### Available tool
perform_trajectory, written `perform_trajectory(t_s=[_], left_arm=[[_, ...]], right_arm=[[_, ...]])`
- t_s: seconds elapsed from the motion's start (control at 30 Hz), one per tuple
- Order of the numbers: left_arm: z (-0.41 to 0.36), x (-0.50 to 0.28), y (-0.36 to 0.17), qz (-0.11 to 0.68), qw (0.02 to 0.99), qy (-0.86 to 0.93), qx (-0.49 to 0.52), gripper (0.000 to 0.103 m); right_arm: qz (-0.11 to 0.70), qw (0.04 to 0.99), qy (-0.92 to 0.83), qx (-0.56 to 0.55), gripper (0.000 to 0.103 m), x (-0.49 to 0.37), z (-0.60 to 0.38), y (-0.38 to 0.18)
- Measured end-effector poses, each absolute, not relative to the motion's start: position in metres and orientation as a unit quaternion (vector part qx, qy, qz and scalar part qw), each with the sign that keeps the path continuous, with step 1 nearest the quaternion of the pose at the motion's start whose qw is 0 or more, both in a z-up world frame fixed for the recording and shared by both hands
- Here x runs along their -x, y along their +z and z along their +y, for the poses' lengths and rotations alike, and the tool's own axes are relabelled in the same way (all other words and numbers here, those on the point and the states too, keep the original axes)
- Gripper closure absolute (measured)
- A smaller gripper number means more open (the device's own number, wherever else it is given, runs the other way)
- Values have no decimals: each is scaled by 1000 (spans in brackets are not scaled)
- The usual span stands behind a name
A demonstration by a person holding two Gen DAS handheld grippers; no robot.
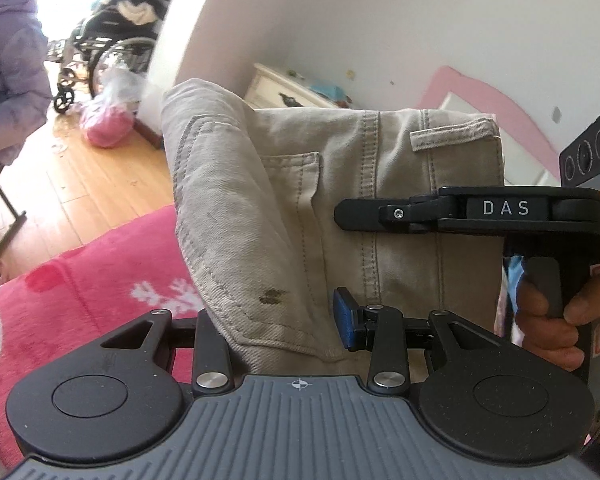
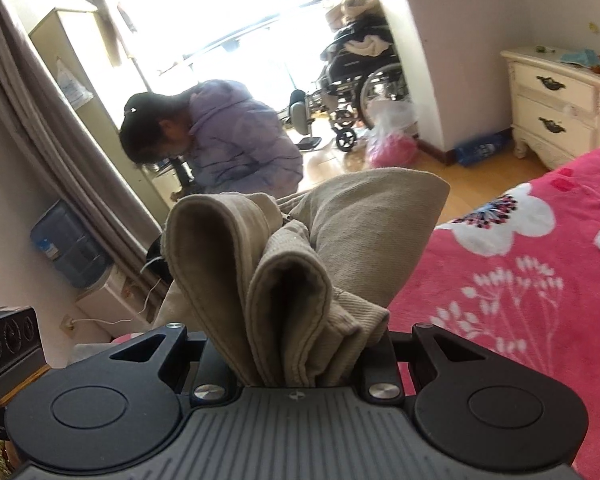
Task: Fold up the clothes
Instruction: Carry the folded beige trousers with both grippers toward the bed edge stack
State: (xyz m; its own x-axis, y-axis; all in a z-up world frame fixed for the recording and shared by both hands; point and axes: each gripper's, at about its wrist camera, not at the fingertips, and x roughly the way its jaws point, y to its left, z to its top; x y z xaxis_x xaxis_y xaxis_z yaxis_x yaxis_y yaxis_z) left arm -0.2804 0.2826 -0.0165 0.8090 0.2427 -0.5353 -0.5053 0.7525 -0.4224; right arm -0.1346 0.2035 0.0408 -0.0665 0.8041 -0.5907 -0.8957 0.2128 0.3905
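Presently, at far left of the left wrist view, a person in a lilac padded jacket (image 1: 8, 60) sits by a wheelchair (image 1: 112, 40) on the wooden floor (image 1: 80, 184), with a bagged pink bundle (image 1: 106, 128) just beside it. Below lies the pink floral blanket (image 1: 100, 280). The left gripper (image 1: 284, 332) is clenched on the beige trousers (image 1: 300, 200) — the cloth passes between its jaws and hangs across the middle of the view, back pocket and belt loop showing, a dark stain near the lower hem of the fold. To the right, the right gripper (image 1: 340, 214) reaches in from the side and lies against the same garment; a hand (image 1: 556, 320) grasps its handle.

In the right wrist view, a curtain (image 2: 40, 140) and a water bottle (image 2: 68, 244) stand at left. The person in lilac bends forward beside them. At centre, the right gripper (image 2: 296, 360) is closed on several bunched layers of the trousers (image 2: 340, 220), held above the blanket edge — fingertips hidden by cloth. Further right, a cream nightstand (image 2: 556, 108) stands against the wall, the blanket (image 2: 520, 280) in front of it.
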Motion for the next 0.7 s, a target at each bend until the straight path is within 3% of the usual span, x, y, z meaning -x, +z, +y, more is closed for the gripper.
perform_trajectory(t_s=[0.7], left_arm=[[273,397,0,230,860,325,319,68]], right_arm=[[420,565,710,35,75,233,230,25]])
